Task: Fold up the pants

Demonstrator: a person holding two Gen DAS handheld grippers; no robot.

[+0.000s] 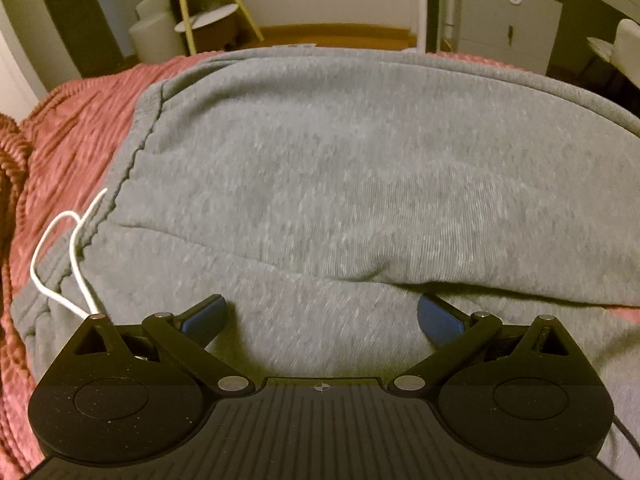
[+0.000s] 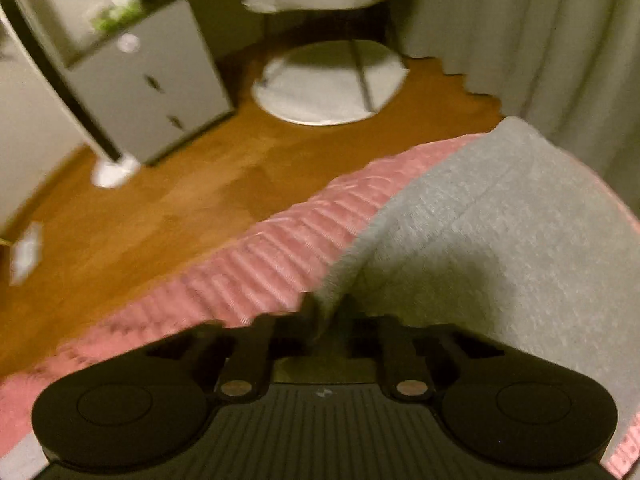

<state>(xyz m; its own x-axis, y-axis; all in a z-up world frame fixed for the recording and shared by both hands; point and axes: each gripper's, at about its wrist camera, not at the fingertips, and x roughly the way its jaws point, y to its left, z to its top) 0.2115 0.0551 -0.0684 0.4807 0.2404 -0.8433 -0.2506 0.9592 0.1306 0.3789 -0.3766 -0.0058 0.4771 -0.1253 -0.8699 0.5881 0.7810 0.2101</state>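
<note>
Your gray sweatpants (image 1: 340, 168) lie spread out on the pink ribbed blanket (image 1: 68, 136), and they are already doubled over, because one layer sits on top of another near you. The white drawstring (image 1: 60, 256) curls out at the waistband side on the left, so tuck it in or it will poke out of the fold. Your left gripper (image 1: 322, 316) is spread wide, with its blue fingers (image 1: 438, 316) resting low on the cloth and holding nothing. Use it to press the lower layer flat so it does not slide. Your right gripper (image 2: 326, 320) is pinched shut on an edge of the sweatpants (image 2: 500, 240), which rises up from the blanket (image 2: 280, 256) there. Lift that edge slowly, carry it across to meet the far edge, and line up the sides before you let go.
</note>
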